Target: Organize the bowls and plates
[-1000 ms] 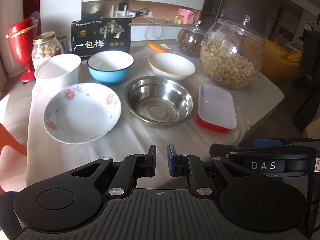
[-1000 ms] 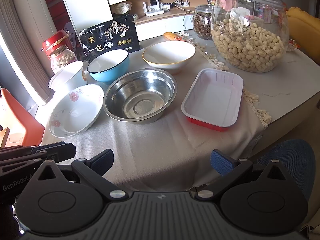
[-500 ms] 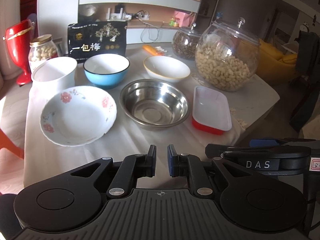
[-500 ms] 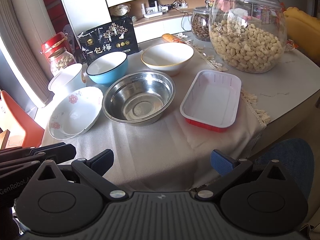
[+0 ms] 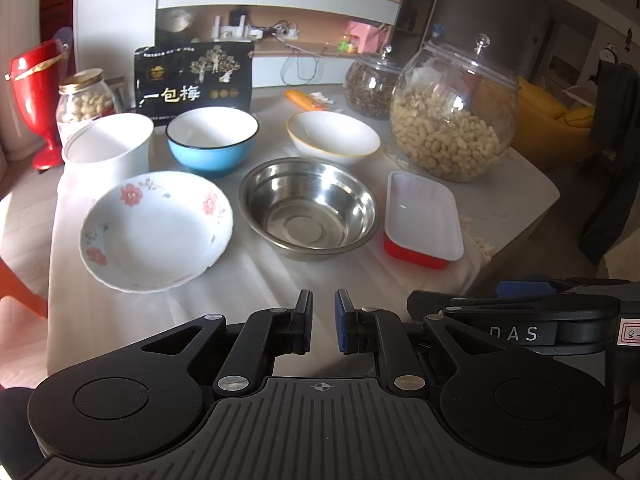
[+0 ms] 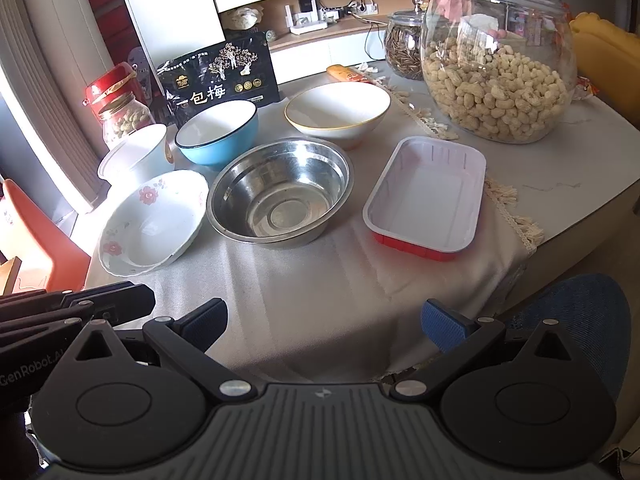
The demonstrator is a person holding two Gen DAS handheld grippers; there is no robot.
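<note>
On the cloth-covered table stand a floral plate [image 5: 156, 230] [image 6: 154, 222], a steel bowl [image 5: 308, 208] [image 6: 280, 190], a blue bowl [image 5: 212, 140] [image 6: 218, 130], a white gold-rimmed bowl [image 5: 332, 136] [image 6: 338, 112], a white tub [image 5: 108, 148] [image 6: 136, 156] and a red-and-white tray [image 5: 422, 216] [image 6: 426, 196]. My left gripper [image 5: 323, 320] hovers before the table's near edge, its jaws nearly together and empty. My right gripper [image 6: 324, 320] is wide open and empty, also short of the near edge.
A big glass jar of peanuts [image 5: 452, 120] [image 6: 496, 72] and a smaller jar [image 5: 370, 84] stand at the back right. A black snack bag [image 5: 194, 80], a small peanut jar [image 5: 84, 100] and a red vessel [image 5: 34, 92] stand at the back left. An orange chair [image 6: 32, 240] is left.
Both grippers have drifted slightly back from the table, the left one more. Neither jaw opening has changed. Nothing on the table has moved.
</note>
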